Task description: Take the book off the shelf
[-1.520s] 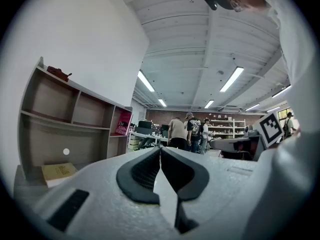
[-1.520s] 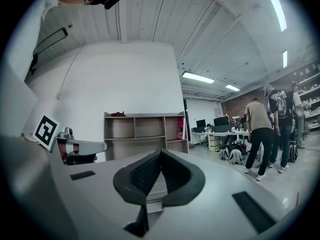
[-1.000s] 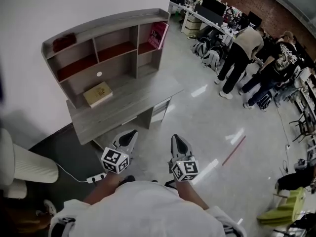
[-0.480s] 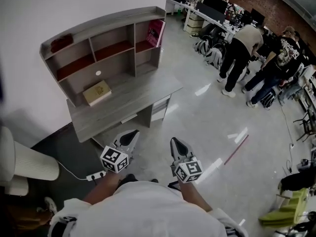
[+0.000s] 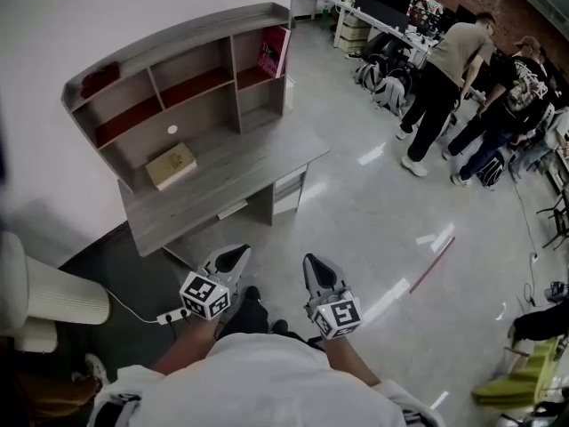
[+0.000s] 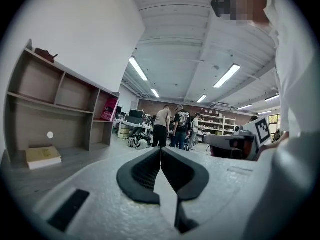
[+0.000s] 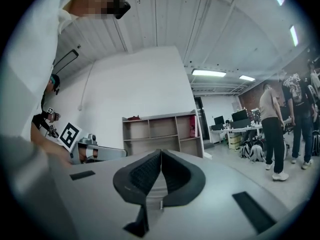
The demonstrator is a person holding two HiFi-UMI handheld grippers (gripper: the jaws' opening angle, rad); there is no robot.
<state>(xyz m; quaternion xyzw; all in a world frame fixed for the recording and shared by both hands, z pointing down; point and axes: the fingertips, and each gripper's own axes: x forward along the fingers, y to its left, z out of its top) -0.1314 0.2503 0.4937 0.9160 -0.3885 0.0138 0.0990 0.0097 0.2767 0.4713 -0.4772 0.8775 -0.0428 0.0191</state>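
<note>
Head view: left gripper and right gripper are low at 6 o'clock, side by side over the floor, well short of the desk. Left claw: jaws together, pads meeting, nothing between. Right claw: likewise pressed together and empty. The shelf sits on the desk against the wall, at 11 o'clock from the grippers. The red book stands leaning in the upper right compartment, about 12 o'clock, far from both claws. A tan book lies flat on the desk under the left compartments. A dark red item lies on the shelf's top, left end. People stand at 2 o'clock by other desks. A white chair is at 9 o'clock.
</note>
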